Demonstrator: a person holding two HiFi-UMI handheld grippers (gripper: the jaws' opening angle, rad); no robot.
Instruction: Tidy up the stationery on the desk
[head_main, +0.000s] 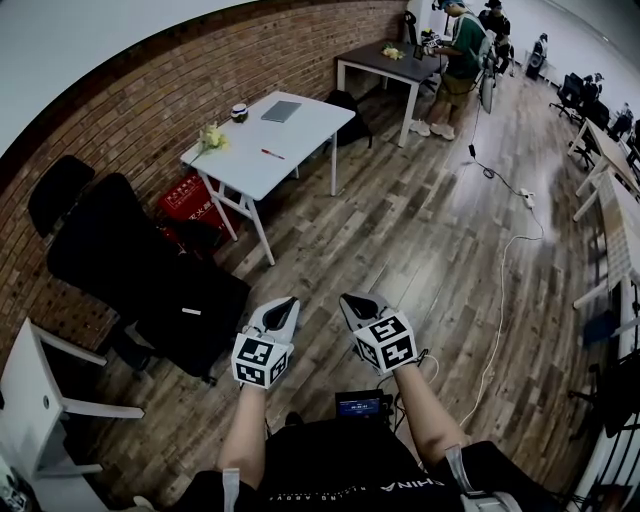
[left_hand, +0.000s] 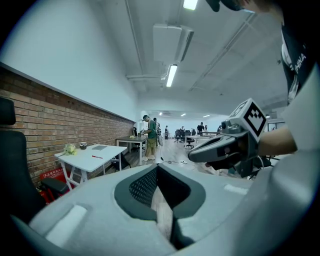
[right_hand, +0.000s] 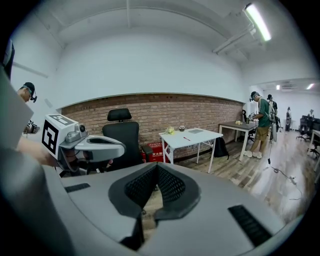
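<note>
While both are held low in front of the person in the head view, the left tool (head_main: 283, 306) and right tool (head_main: 353, 303) hang side by side over wood flooring, well apart from the white tabletop (head_main: 300, 135) by the brick wall. On it lie a thin red pen (head_main: 272, 154) near the middle, a flat grey slab (head_main: 281, 111) farther back, and a small dark cup (head_main: 238, 112) and a pale yellow bunch of flowers (head_main: 211, 138) along the wall-side edge. A black office chair (head_main: 120, 250) stands near the left tool. From the left gripper view, that tool's jaws are closed to a narrow slit with nothing between them, and the pen shows as a short red streak on the distant tabletop. From the right gripper view, its jaws likewise meet, empty, and the tabletop stands far off, right of the chair.
</note>
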